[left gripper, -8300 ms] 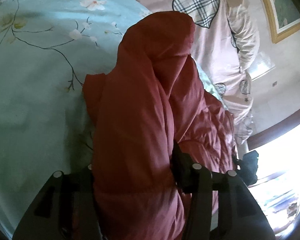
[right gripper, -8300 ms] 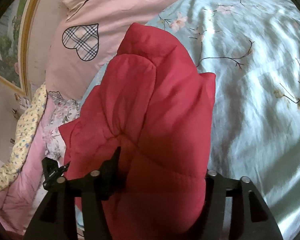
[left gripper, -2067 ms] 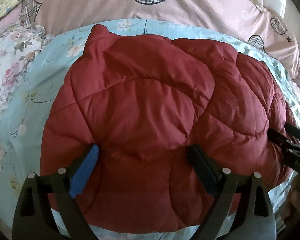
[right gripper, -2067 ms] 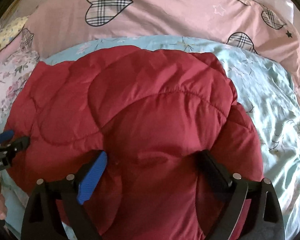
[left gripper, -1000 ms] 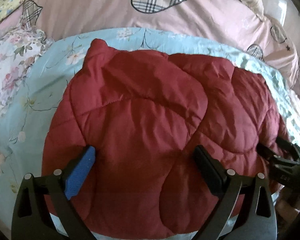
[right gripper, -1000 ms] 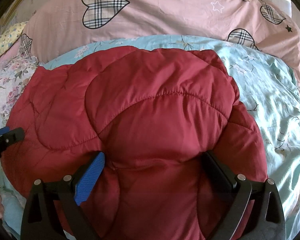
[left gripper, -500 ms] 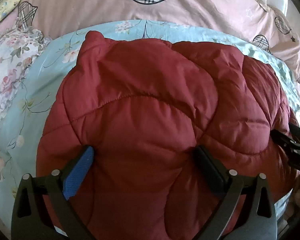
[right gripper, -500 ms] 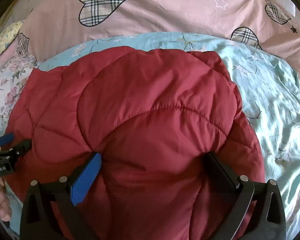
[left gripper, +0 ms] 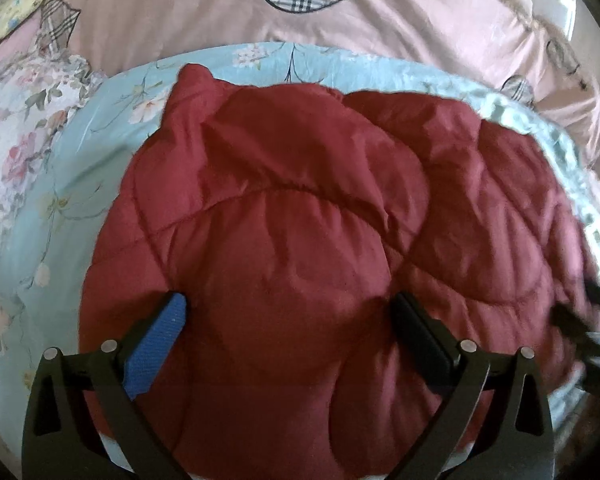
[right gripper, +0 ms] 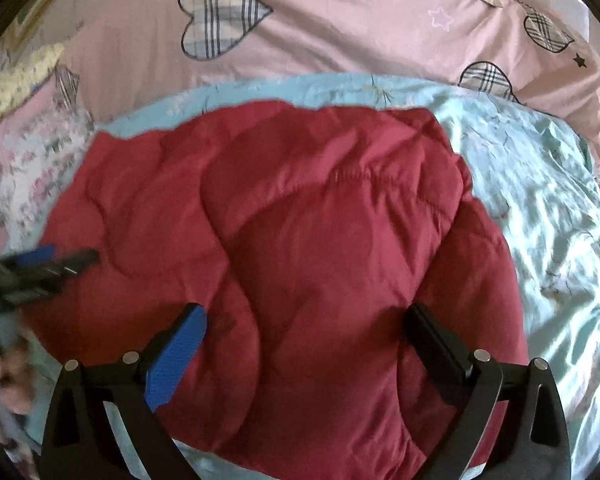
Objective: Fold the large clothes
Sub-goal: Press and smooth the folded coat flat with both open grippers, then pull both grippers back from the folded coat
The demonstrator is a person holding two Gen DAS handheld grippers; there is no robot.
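Red quilted puffer jacket (left gripper: 300, 248) lies folded into a rounded bundle on the light blue floral bedsheet (left gripper: 80, 160), which is the landmark here. Left of the sheet in the left wrist view, a white floral quilt (left gripper: 16, 120) bunches at the edge; beyond the sheet's far edge runs a pink duvet with plaid hearts (left gripper: 204, 8). Left gripper (left gripper: 288, 312) sits low over the jacket's near half, its 2 fingers spread wide apart with the blue pad (left gripper: 156, 348) on 1 side and the black pad (left gripper: 420, 340) on the other, both resting against the puffy fabric, nothing pinched between them. At that view's right edge, above the sheet's right border, a blurred dark shape shows; it looks like the other gripper. Right wrist view: jacket (right gripper: 300, 240) fills the middle of the sheet (right gripper: 540, 220), wrinkled bare sheet showing to its right, pink heart duvet (right gripper: 340, 32) past the sheet's far edge. Right gripper (right gripper: 304, 320) also has its 2 fingers held wide apart over the jacket's near part, blue pad (right gripper: 176, 360) and black pad (right gripper: 436, 344) touching fabric at the sides, not clamped. At this view's left edge the left gripper (right gripper: 60, 264) shows blurred by the jacket's left side, with a blurred hand (right gripper: 4, 376) below it near the sheet's near-left corner.
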